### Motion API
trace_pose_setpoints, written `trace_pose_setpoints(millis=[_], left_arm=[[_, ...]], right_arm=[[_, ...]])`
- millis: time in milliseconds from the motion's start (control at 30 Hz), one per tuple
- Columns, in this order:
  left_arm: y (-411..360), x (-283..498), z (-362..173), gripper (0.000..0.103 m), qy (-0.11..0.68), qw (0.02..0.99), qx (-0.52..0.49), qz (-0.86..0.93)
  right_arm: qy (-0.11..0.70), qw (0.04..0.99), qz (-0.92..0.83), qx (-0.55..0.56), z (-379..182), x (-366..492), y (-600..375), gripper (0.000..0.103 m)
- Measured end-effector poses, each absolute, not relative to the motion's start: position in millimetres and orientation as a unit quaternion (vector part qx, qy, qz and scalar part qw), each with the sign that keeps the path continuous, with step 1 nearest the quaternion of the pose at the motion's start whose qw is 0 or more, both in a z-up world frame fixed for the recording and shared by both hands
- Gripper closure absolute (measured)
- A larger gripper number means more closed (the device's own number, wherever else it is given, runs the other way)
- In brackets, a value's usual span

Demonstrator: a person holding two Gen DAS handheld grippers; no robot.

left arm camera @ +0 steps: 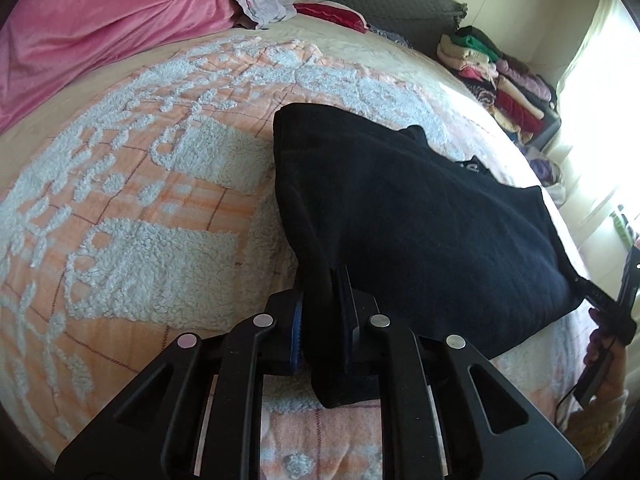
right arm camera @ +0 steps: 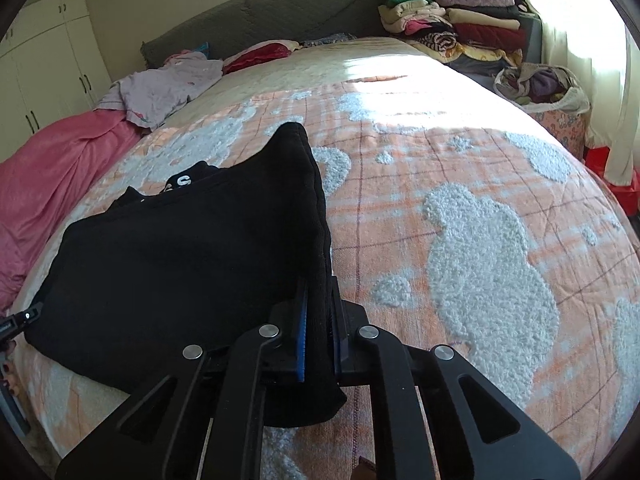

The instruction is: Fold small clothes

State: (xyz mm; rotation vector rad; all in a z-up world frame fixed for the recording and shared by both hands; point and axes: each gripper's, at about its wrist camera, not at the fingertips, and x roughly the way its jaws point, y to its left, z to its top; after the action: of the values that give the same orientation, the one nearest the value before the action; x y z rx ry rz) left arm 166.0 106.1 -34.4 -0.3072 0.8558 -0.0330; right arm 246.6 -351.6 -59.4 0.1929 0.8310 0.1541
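One black garment, each near corner between one gripper's clamped fingers.

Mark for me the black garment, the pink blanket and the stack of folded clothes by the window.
black garment (left arm camera: 420, 232): left wrist view, middle of its flat upper layer.
pink blanket (left arm camera: 92, 20): left wrist view, broad smooth face of the bundle.
stack of folded clothes (right arm camera: 460, 28): right wrist view, middle of the stack.

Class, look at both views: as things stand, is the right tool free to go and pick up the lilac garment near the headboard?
Probably not. The right tool is shut on the black garment, as is the left tool. The lilac garment lies far across the bed; nothing lies over it, but the tool must let go first.
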Motion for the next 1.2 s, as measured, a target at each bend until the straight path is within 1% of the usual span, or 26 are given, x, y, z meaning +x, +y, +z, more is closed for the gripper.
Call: trace_pose_setpoints(millis=[100,167,367,467,600,667,800,867,933,1000,1067,1200], left_arm=[[103,165,-33,0.094,0.412,0.901,-0.132,-0.009],[101,163,-32,0.092,0.413,0.903,-0.121,-0.004],[97,160,-31,0.092,0.413,0.905,-0.105,0.004],[96,159,-31,0.091,0.415,0.904,-0.101,0.006],[97,158,-30,0.090,0.416,0.904,-0.100,0.007],[97,157,-30,0.090,0.417,0.903,-0.099,0.007],[96,156,-30,0.089,0.417,0.903,-0.100,0.006],[96,156,-30,0.089,0.417,0.903,-0.100,0.007],[96,156,-30,0.089,0.417,0.903,-0.100,0.007],[96,156,-30,0.088,0.417,0.903,-0.099,0.006],[95,153,-29,0.088,0.418,0.903,-0.100,0.006],[95,146,-21,0.082,0.408,0.907,-0.101,0.003]], right_arm=[[0.404,0.905,0.072,0.111,-63,246,-356,0.094],[0.402,0.908,0.063,0.104,-61,243,-356,0.089],[0.395,0.908,0.056,0.129,-62,232,-364,0.081],[0.392,0.910,0.048,0.129,-60,228,-364,0.075],[0.390,0.911,0.042,0.126,-58,223,-363,0.071],[0.388,0.912,0.039,0.128,-57,221,-363,0.066],[0.383,0.914,0.032,0.131,-54,215,-363,0.060],[0.381,0.915,0.029,0.130,-54,212,-362,0.054],[0.378,0.916,0.026,0.130,-53,207,-361,0.053],[0.375,0.918,0.025,0.129,-51,203,-359,0.049],[0.372,0.920,0.019,0.123,-49,199,-356,0.046],[0.347,0.933,0.009,0.097,-34,186,-343,0.043]])
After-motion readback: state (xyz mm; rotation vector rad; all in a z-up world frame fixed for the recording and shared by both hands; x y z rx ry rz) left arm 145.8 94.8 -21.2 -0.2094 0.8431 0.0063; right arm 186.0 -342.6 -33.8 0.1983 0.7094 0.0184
